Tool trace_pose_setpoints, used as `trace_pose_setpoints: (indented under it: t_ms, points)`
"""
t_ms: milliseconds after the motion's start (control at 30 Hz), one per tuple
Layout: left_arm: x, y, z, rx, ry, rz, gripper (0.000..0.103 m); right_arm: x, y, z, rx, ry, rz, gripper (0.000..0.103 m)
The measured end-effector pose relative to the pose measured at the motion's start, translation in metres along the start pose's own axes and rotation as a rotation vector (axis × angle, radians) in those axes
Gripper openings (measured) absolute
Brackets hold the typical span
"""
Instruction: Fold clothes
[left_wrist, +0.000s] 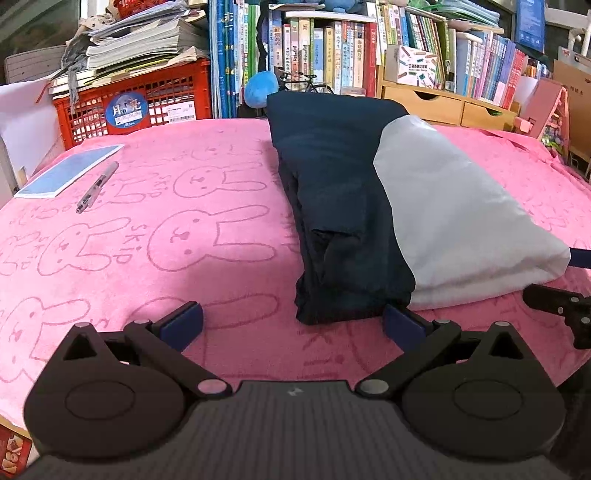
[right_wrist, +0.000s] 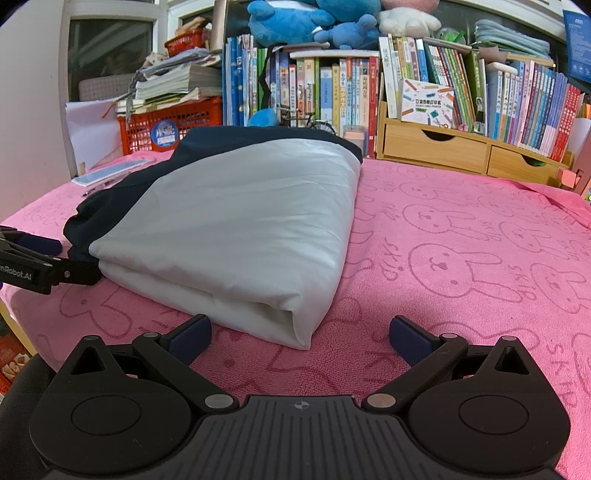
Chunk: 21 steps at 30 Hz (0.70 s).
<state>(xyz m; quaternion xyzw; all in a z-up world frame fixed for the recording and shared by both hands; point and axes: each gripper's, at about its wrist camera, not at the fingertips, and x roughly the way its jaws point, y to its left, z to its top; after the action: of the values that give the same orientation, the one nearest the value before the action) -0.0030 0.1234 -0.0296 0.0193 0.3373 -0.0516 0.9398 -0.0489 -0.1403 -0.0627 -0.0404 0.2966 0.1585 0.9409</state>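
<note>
Nearest to us in the left wrist view is our left gripper (left_wrist: 293, 325), its two blue pads spread wide and holding nothing. It hovers low over the pink rabbit towel (left_wrist: 155, 240), and the near end of the folded garment (left_wrist: 354, 206) lies between the pads; whether the right pad touches the cloth we cannot tell. Our right gripper (right_wrist: 300, 336) is also released, with the pads far apart, and the white near corner of the garment lies just in front of them, a little to the left side.

We see the garment folded into a thick bundle in the middle of the towel, dark navy on its left part and white on its right part. On the towel well to the left lie a blue notebook (left_wrist: 70, 171) and a pen (left_wrist: 96, 187) beside it. Behind the table stand a red crate (left_wrist: 133, 99) and rows of books (right_wrist: 332, 88).
</note>
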Motion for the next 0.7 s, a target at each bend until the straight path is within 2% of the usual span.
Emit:
trace_pose_setpoints:
  t_ms: [167,300,367,467,533,600,700]
  points:
    - [-0.001,-0.001,-0.001,-0.007,0.001,0.003,0.103,0.001,0.001,0.003,-0.001,0.018,-0.002,0.103]
    - [-0.007,-0.002,0.002,0.003,0.043,-0.009,0.103,0.001,0.0,0.004,-0.003,0.02,-0.001,0.103]
    - [-0.016,-0.002,0.004,0.013,0.03,-0.001,0.103,0.0,0.001,0.004,-0.006,0.023,-0.003,0.103]
    - [-0.041,0.001,0.013,0.033,-0.062,0.031,0.103,-0.007,0.001,0.006,-0.025,0.035,0.007,0.103]
    - [-0.056,0.006,0.02,0.03,-0.129,0.032,0.103,-0.021,0.0,0.005,-0.034,-0.012,0.046,0.103]
    - [-0.06,0.012,0.027,0.015,-0.16,0.033,0.103,-0.033,-0.003,0.004,-0.034,-0.066,0.081,0.103]
    - [-0.046,0.012,0.033,0.004,-0.131,0.072,0.103,-0.041,-0.002,0.006,-0.03,-0.125,0.084,0.103]
